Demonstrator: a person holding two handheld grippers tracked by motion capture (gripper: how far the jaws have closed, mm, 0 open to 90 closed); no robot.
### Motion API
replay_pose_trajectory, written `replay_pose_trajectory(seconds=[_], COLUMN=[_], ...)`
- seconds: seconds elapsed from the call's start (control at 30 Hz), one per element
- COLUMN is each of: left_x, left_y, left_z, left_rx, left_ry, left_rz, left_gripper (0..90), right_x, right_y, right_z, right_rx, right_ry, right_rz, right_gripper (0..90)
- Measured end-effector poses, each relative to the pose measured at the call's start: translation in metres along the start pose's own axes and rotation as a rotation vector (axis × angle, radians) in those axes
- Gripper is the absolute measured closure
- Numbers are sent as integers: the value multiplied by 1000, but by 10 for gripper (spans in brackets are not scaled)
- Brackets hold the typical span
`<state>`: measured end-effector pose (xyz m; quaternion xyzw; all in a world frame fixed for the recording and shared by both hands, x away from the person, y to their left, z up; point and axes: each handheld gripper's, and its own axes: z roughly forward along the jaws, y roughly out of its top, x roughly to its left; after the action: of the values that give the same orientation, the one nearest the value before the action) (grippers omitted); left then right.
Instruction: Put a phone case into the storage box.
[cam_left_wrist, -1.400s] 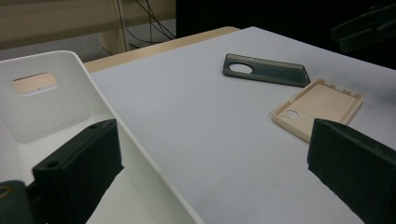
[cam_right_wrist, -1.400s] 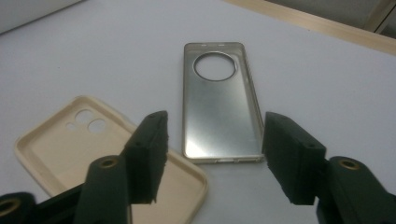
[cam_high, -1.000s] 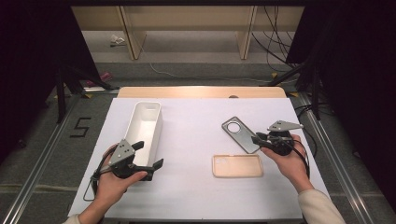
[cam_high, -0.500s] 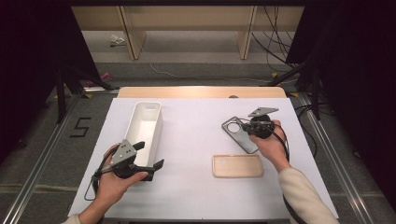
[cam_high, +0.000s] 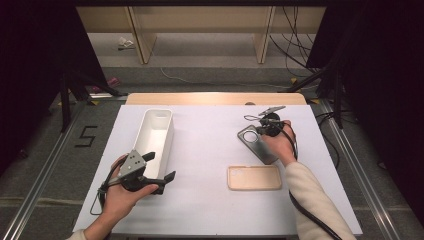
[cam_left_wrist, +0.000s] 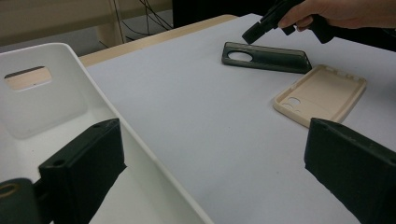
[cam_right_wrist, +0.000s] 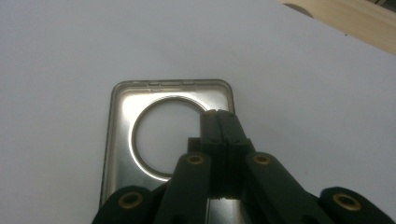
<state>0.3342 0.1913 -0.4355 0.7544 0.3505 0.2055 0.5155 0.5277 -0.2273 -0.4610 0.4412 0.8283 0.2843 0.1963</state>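
A dark grey phone case (cam_high: 256, 146) with a round camera hole lies on the white table (cam_high: 210, 140) at the right; it is also in the left gripper view (cam_left_wrist: 271, 58) and the right gripper view (cam_right_wrist: 122, 130). My right gripper (cam_high: 252, 120) hovers over its far end with jaws pressed together and nothing between them (cam_right_wrist: 218, 116). A beige phone case (cam_high: 254, 177) lies nearer the person, inner side up. My left gripper (cam_high: 159, 166) rests open at the near end of a long white bin (cam_high: 157, 131), with its jaws wide apart (cam_left_wrist: 210, 140).
The white bin (cam_left_wrist: 56, 107) holds nothing and has a slot handle in its far wall. A wooden strip (cam_high: 215, 98) runs along the table's far edge. Metal rails (cam_high: 45, 160) flank the table on both sides. Cables trail from each gripper.
My right gripper has moved left and toward the far edge, from beside the dark case to over its camera-hole end. The left gripper and both cases have stayed put.
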Motion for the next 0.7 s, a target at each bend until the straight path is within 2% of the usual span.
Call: replay_pose_trajectory(seconds=[0.13,0.27,0.7], left_x=[0,-1,-1], left_y=[0,0,0], left_z=[0,0,1], left_rx=[-2,1,1], left_ry=[-1,-4,-8], left_rz=[0,7,4], left_gripper=[47,47,48], right_x=[3,3,-4], right_y=[-1,-2,-3], right_z=[6,7,15], right_rx=[25,27,37], right_ry=[0,-6,-23], right_rz=[-13,-9,57], right_gripper=[900,900,900])
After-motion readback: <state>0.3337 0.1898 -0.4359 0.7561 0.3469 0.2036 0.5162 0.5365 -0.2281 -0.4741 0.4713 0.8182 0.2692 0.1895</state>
